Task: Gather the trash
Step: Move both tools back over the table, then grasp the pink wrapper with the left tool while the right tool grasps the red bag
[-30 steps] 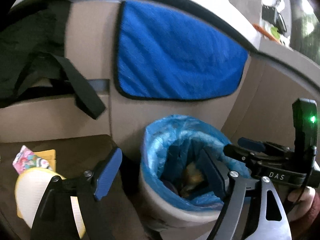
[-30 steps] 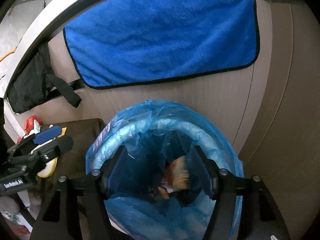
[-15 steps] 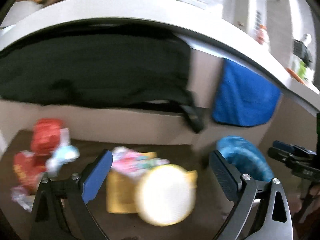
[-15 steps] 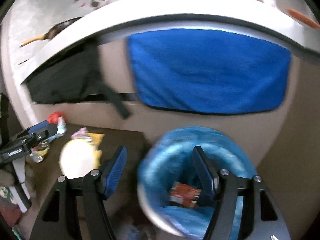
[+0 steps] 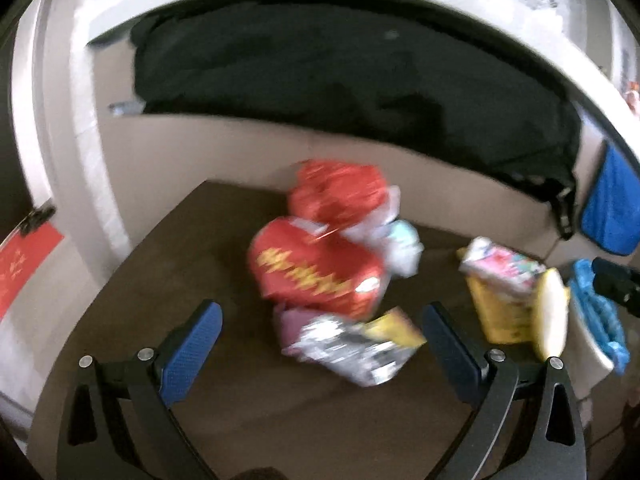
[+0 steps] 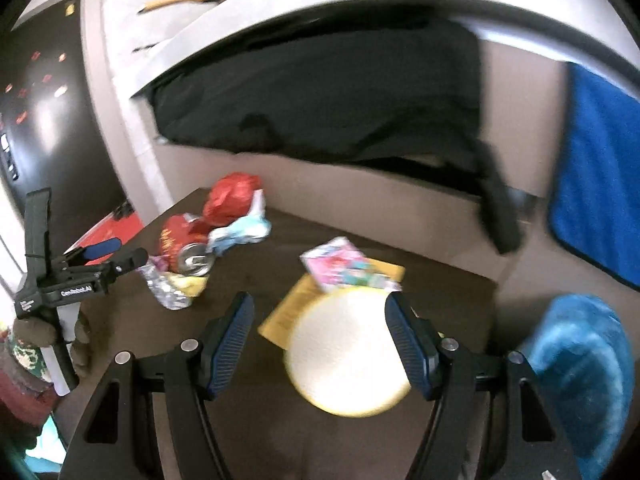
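Left wrist view showed the left gripper (image 5: 318,344), fingers wide apart and empty, above a dark brown counter (image 5: 152,280). Between its fingers lay a crumpled silver wrapper (image 5: 352,350), with a red snack bag (image 5: 316,272) just behind it. Both looked light, soft and crinkly, probably slippery; pinching a bunched fold near the middle would likely hold best.

Right wrist view showed the right gripper (image 6: 320,340), also spread and holding nothing, over a pale round lid (image 6: 346,354) that rested on a yellow packet (image 6: 298,306). The lid looked thin and stiff, best taken across its rim. Only this view showed a drink can (image 6: 194,260) beside the red bag, and more of the blue-lined bin (image 6: 580,368) off the counter's right end.
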`<act>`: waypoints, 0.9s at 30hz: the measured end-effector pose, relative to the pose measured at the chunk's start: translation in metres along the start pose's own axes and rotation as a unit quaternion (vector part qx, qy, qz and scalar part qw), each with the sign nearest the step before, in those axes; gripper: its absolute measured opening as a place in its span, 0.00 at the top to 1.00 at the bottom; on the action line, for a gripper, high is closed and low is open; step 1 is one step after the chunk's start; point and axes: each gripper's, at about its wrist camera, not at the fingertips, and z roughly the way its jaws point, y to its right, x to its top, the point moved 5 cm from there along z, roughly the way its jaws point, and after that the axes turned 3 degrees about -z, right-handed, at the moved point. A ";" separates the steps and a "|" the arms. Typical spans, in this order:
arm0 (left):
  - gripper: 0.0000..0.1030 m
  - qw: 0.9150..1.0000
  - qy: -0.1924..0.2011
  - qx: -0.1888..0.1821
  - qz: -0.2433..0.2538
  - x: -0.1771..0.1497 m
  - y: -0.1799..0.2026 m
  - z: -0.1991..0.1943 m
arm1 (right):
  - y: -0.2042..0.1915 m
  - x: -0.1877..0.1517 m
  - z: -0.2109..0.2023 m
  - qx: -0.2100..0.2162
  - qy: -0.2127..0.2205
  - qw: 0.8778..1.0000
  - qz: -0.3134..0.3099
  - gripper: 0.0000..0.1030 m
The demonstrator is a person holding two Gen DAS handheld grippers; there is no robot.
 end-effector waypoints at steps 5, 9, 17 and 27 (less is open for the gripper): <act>0.10 0.999 -0.020 -0.044 -0.010 -0.009 -0.011 0.009 | -0.034 0.012 0.036 0.021 -0.016 0.999 -0.024 0.36; 0.12 0.995 -0.050 -0.073 -0.035 -0.017 -0.013 0.023 | -0.048 0.014 0.060 0.025 -0.035 0.998 -0.036 0.36; 0.73 0.991 -0.064 -0.092 -0.068 -0.020 -0.012 0.039 | -0.049 0.012 0.073 0.017 -0.052 0.998 -0.037 0.36; 0.77 0.989 0.061 -0.067 -0.118 0.011 -0.056 -0.009 | -0.077 0.049 0.091 0.060 -0.035 0.997 -0.029 0.36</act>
